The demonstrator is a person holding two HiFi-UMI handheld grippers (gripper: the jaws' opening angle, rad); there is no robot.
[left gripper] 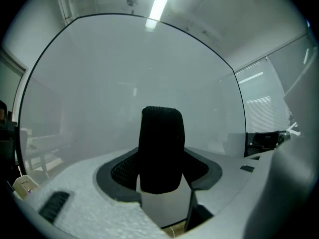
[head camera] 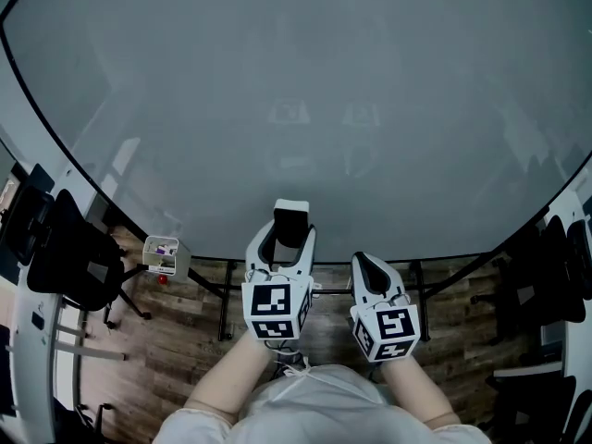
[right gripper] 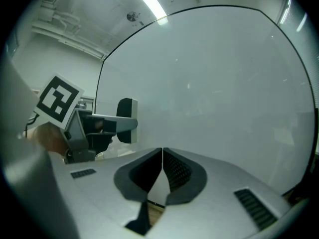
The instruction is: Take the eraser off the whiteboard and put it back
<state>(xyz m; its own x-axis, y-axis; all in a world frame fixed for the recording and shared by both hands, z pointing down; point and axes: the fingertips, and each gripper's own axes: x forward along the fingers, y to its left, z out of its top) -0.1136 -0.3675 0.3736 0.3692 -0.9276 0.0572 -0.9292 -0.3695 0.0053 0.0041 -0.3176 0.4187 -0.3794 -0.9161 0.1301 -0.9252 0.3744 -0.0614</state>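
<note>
While left gripper (head camera: 287, 243) pinches eraser (head camera: 292, 213) upright near lower edge of whiteboard (head camera: 296, 81), probably for putting back, right gripper (head camera: 370, 268) hangs beside it, jaws pressed together, empty.

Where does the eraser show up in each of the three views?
Head view: the eraser sits low, just left of centre, between the jaws of the left hand-held gripper, in front of the whiteboard.
Left gripper view: the eraser is dead centre, a black upright block between the jaws.
Right gripper view: the eraser is left of centre, seen edge-on in the left hand-held gripper.
Shared landmark: the whiteboard behind everything.
</note>
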